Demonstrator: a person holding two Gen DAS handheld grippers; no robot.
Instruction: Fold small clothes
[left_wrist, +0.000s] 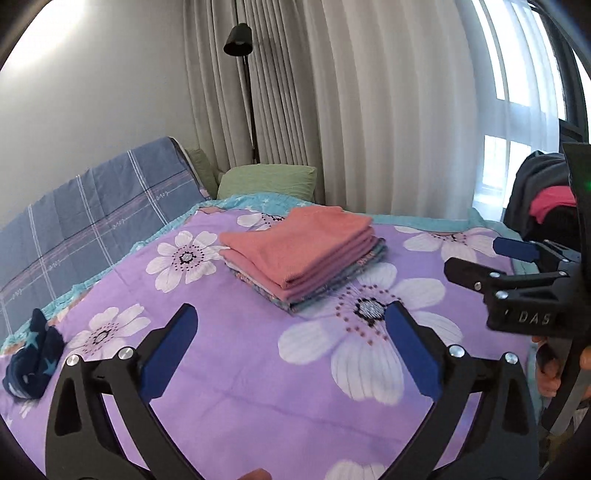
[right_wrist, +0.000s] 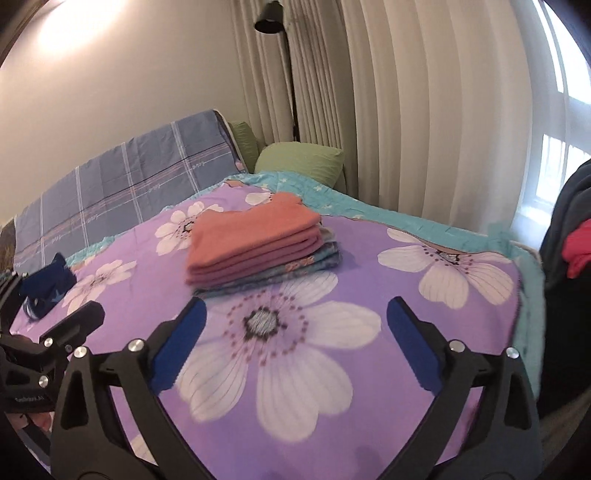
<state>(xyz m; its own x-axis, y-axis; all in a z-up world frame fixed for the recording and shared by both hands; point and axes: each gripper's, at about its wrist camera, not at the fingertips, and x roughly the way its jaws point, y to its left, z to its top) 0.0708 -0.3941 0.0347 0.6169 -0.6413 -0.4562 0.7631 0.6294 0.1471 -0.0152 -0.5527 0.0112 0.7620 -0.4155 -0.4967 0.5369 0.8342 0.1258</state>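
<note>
One folded stack (left_wrist: 301, 254), one navy garment (left_wrist: 35, 356) — two grippers (left_wrist: 291, 325) (right_wrist: 295, 317), both gaping.

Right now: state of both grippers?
Left gripper: open, holding nothing, above the bedspread.
Right gripper: open, holding nothing.

Both wrist views look forward, low over the bed (left_wrist: 236, 332) — sharing its folded stack (left_wrist: 303, 254).

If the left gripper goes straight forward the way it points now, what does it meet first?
Most likely the stack of folded clothes, which lies ahead of the open left gripper on the purple flowered bedspread. Depth is unclear, so it might brush the bedspread before reaching the stack.
</note>
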